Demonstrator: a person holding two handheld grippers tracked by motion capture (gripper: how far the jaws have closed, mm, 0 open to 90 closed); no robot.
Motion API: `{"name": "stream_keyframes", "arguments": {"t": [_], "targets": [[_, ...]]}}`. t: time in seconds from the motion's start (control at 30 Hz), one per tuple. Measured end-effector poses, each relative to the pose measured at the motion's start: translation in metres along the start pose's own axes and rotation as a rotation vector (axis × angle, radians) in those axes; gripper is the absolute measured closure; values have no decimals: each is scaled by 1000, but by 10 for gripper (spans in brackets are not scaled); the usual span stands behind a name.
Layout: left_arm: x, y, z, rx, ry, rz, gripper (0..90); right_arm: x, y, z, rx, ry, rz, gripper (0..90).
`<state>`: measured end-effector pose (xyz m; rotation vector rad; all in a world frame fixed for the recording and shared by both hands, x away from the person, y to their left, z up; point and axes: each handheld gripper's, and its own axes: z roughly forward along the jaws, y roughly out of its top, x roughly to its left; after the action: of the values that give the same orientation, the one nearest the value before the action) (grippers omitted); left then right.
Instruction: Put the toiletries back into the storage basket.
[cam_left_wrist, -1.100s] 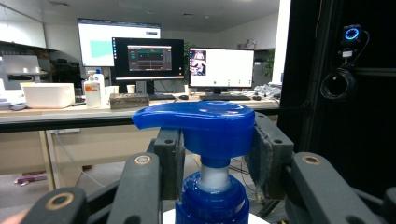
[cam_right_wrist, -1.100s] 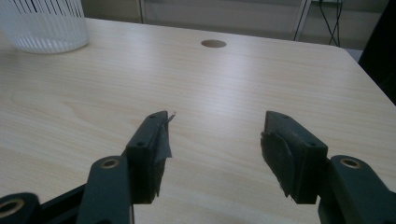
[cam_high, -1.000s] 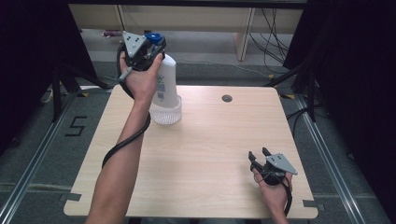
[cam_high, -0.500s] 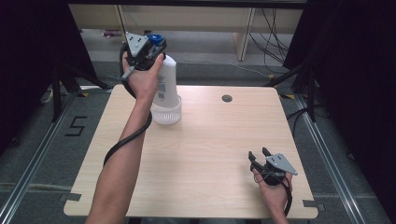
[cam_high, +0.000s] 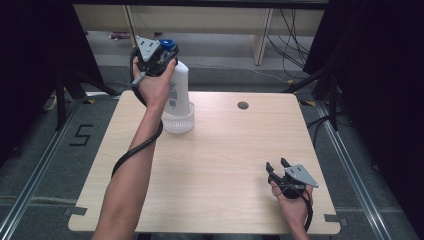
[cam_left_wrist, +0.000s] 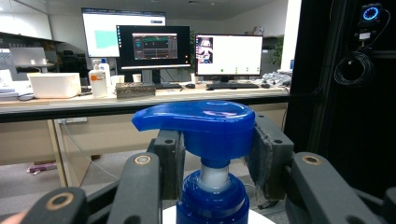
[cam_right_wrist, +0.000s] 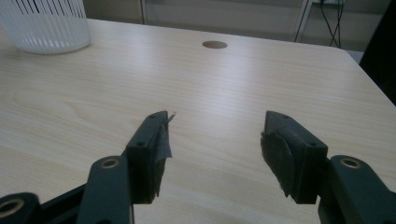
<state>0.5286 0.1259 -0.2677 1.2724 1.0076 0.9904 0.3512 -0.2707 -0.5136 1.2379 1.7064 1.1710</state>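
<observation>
Up near the table's (cam_high: 220, 165) far left corner, the left gripper (cam_left_wrist: 212, 156) is clamped on the blue pump head (cam_left_wrist: 201, 123) of a white bottle (cam_high: 178, 87), which stands in a ribbed white cup (cam_high: 178, 121). Farther right, by the near right corner, the right gripper (cam_right_wrist: 215, 140) rests low over bare wood, jaws spread wide and holding nothing.

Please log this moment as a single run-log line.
left gripper: shut on pump bottle at its neck | bottle: standing in white basket | right gripper: open, low over table
</observation>
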Motion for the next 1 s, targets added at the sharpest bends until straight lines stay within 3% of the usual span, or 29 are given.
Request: {"name": "stream_keyframes", "arguments": {"t": [0.33,0.37,0.4,0.63,0.77,0.9,1.0], "targets": [[3,-3,1,5,5,6,597,0,0,0,-4,-1,-3,422],[3,-3,1,5,5,6,597,1,0,-1,3,13,18,421],[3,-4,1,5,5,5,597,0,0,-1,1,3,1,422],[4,-6,2,8,6,1,597,2,0,-1,9,6,16,422],[4,-9,4,16,9,-6,597,0,0,-1,4,-4,-5,422],[4,-10,5,17,8,-4,597,2,0,0,-7,3,13,422],[5,-11,5,17,9,-4,597,1,0,-1,6,1,0,422]]}}
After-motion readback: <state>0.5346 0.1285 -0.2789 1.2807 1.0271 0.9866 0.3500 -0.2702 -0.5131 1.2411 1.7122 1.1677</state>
